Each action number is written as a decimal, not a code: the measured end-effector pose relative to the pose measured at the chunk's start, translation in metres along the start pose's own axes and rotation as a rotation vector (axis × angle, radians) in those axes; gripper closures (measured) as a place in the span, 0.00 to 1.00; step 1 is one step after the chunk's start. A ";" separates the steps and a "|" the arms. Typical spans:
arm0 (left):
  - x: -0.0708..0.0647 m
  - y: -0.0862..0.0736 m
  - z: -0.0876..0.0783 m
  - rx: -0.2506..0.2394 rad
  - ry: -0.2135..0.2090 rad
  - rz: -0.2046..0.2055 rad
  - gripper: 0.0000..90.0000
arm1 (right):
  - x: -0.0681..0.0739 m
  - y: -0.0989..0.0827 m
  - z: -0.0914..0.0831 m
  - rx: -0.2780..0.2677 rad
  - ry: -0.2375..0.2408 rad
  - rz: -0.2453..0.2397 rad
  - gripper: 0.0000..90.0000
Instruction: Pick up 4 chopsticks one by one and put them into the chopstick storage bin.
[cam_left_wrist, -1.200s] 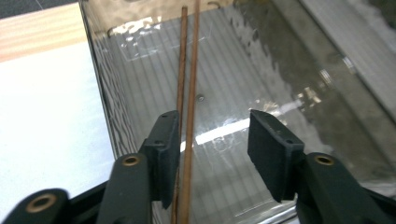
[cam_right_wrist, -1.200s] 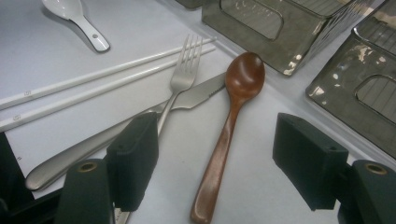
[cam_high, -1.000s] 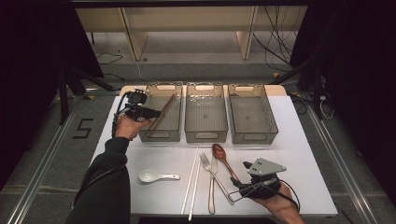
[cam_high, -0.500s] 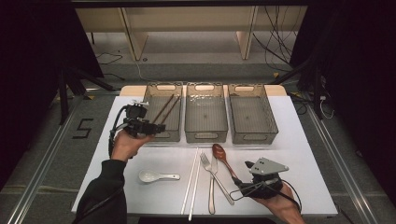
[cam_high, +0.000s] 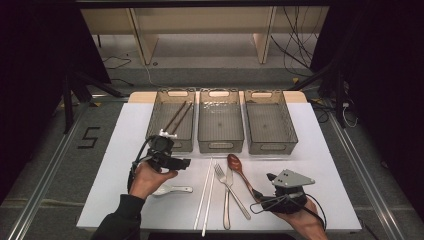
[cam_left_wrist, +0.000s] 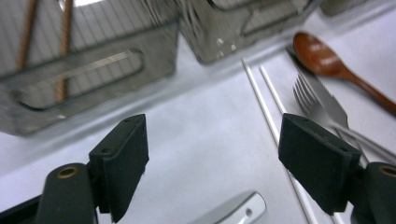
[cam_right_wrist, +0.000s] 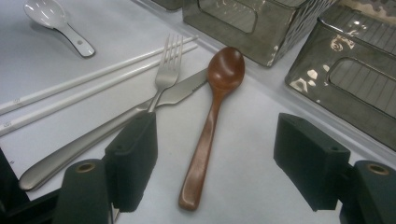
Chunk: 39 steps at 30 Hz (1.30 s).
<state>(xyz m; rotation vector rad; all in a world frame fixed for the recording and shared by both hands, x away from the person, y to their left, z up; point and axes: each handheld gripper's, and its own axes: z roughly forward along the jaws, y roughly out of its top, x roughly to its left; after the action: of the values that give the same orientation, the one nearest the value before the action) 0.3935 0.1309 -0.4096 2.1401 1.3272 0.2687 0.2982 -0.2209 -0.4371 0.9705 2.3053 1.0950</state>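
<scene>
Brown wooden chopsticks (cam_high: 177, 116) are lying slantwise in the leftmost bin (cam_high: 156, 116) of three clear plastic bins, their rear ends toward its far right corner; in the left gripper view they are showing through that bin's ribbed wall (cam_left_wrist: 28, 35). The left gripper (cam_high: 186, 163) is hovering just in front of this bin over the white table (cam_high: 120, 135), its jaws having just been opening and now standing wide apart with nothing between them but bare tabletop. Just below it a white ceramic spoon (cam_high: 170, 190) is lying on the table, its handle tip peeking into the left gripper view (cam_left_wrist: 236, 212).

To the right, a pair of white chopsticks (cam_high: 207, 192) is lying lengthwise, near a steel fork (cam_high: 231, 191) and a steel knife (cam_high: 227, 197) that are crossing each other. A brown wooden spoon (cam_high: 240, 170) is resting just beside them, bowl toward the bins. The right gripper (cam_high: 261, 192) is sitting low at the near right of the table, its jaws spread open and gripping nothing; in the right gripper view the wooden spoon's handle (cam_right_wrist: 201, 154) is lying between them, untouched. The middle bin (cam_high: 220, 145) and the right bin (cam_high: 272, 147) are standing side by side behind the cutlery.
</scene>
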 end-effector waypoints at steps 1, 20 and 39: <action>-0.002 -0.002 0.002 0.003 -0.002 0.000 0.26 | 0.000 0.000 0.000 0.000 0.000 0.001 0.35; -0.033 -0.030 0.010 0.095 -0.027 0.045 0.25 | -0.002 -0.004 -0.003 -0.001 -0.006 0.028 0.34; -0.067 -0.048 0.027 0.213 -0.053 0.115 0.36 | 0.000 -0.005 -0.005 0.002 -0.010 0.028 0.34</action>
<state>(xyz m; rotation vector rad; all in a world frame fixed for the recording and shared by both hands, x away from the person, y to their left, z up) 0.3382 0.0782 -0.4496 2.3882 1.2524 0.1196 0.2928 -0.2253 -0.4376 1.0098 2.2915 1.0973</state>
